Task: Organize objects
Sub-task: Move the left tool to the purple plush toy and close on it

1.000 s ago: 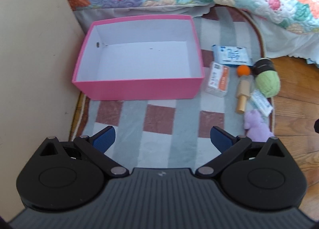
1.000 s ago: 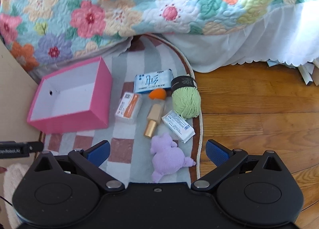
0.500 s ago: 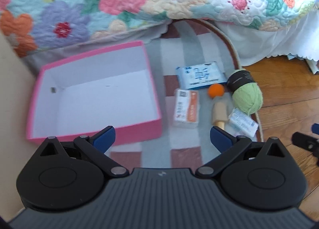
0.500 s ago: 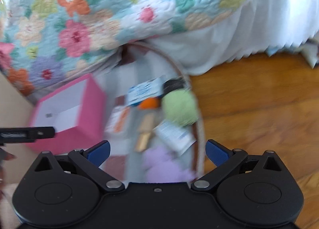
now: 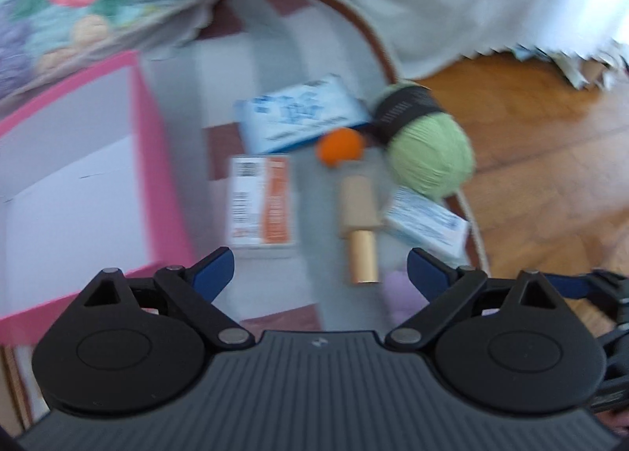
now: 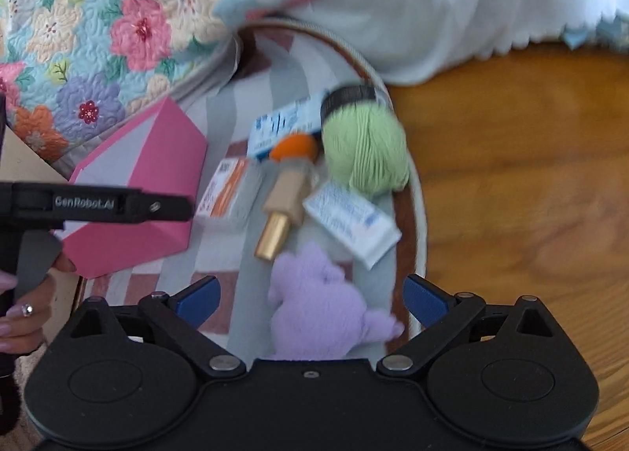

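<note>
Soft daylight filled both views. Motion blur smeared everything beyond the jaws, heaviest in the left wrist view, while each camera's own black gripper body stayed crisp. Fisheye bending curved the edges; white bed skirt [image 5: 570, 6] glared, overexposed.

A fuzzy lilac plush toy [image 6: 314, 305] and a ball of soft green yarn [image 6: 365, 148] lie on a woven checked rug [image 6: 251, 97] beside a matt pink cardboard box [image 6: 157, 175], a brushed gold metal tube [image 6: 273, 236] and glossy wooden floorboards [image 6: 511, 175].
</note>
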A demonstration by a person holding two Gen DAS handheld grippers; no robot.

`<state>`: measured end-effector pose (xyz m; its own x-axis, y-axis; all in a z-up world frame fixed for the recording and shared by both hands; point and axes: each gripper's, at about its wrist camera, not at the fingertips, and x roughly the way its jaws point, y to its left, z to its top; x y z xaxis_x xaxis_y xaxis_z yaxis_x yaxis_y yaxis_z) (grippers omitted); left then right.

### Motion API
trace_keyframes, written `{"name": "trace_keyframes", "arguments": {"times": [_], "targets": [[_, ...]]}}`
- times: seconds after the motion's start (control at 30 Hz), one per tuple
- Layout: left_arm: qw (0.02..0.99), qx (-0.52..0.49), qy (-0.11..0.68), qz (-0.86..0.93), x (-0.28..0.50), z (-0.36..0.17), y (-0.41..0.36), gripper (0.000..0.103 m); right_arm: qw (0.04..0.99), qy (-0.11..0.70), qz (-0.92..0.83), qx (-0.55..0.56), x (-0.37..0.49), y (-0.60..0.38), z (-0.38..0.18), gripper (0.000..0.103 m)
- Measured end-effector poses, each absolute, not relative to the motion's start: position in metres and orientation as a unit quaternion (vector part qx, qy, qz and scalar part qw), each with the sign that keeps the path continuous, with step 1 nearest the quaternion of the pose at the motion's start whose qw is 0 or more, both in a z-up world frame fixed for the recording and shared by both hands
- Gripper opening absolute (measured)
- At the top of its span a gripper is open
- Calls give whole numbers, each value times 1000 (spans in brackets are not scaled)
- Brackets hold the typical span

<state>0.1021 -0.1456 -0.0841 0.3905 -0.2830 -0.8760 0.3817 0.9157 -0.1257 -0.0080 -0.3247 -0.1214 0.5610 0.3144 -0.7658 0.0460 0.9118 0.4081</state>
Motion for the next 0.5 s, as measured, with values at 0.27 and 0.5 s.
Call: {"name": "trace_keyframes", "arguments": {"times": [0.27, 0.5], "targets": [[807, 78, 510, -286, 100, -109, -183, 77, 831, 491, 99, 241, -13, -321, -158, 100], [767, 92, 527, -355, 98, -126, -205, 59, 795, 515, 139, 288, -18, -311, -175, 95]]}}
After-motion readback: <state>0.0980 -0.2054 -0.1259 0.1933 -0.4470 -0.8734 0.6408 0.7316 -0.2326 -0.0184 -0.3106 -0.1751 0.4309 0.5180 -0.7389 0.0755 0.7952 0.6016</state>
